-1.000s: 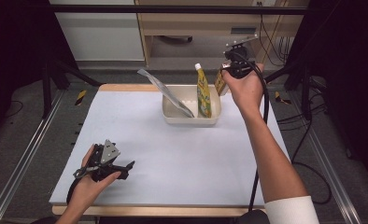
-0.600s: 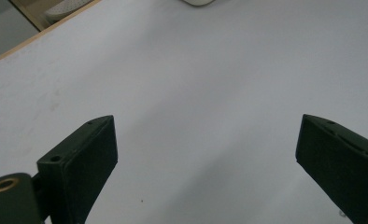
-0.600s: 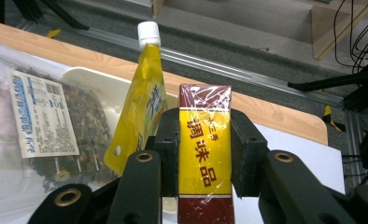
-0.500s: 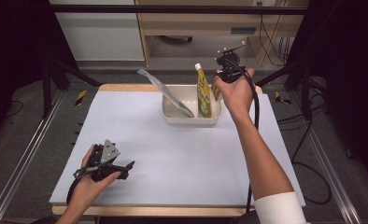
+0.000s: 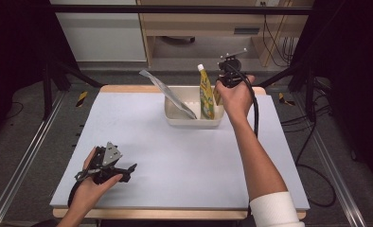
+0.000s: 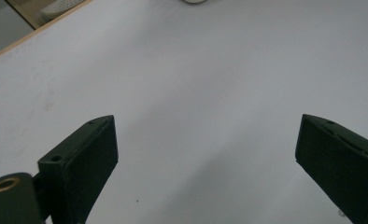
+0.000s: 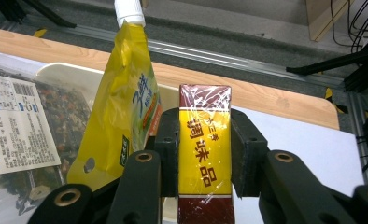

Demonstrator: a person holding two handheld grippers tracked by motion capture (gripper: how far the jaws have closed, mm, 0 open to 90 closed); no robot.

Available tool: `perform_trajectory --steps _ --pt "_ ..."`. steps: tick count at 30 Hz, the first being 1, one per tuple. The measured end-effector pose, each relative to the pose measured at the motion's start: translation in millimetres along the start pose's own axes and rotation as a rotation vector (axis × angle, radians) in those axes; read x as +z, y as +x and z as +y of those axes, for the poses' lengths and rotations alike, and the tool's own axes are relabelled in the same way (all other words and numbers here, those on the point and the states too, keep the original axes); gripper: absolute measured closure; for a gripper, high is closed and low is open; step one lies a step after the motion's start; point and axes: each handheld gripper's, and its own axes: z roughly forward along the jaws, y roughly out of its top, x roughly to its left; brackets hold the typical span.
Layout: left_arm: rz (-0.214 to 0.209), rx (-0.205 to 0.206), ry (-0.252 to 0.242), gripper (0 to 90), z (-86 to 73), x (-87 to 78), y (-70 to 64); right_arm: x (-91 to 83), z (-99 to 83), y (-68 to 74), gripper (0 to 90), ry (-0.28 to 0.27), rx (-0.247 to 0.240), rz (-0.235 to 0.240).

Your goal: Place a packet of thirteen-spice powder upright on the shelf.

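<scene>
A cream tub [image 5: 189, 118] stands at the back of the white table. In it lean a yellow spouted pouch [image 5: 205, 92] [image 7: 121, 107] and a clear flat packet of dried food [image 5: 168, 92] [image 7: 23, 126]. My right gripper [image 5: 218, 94] [image 7: 205, 154] is shut on a small yellow and dark red seasoning box [image 7: 204, 149], held upright just right of the pouch over the tub's right end. My left gripper [image 5: 128, 169] [image 6: 205, 154] rests low near the table's front left, jaws wide apart over bare table with nothing between them.
The table's wooden back edge [image 7: 266, 93] runs behind the tub, with metal rails [image 5: 28, 156] and a dark frame along the sides. Cables [image 5: 274, 33] hang at the back right. A black cable [image 5: 255, 113] trails from the right gripper along the forearm.
My right gripper has carried the seasoning box leftward and down, from beyond the tub's right side to its right end beside the pouch. The left gripper has stayed put.
</scene>
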Motion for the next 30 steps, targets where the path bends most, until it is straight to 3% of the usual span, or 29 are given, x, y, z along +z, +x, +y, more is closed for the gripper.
perform_trajectory --steps 30 --pt "-0.011 0.017 0.007 5.7 0.4 0.9 -2.3 34.3 -20.3 4.5 68.4 0.037 0.042 -0.058"
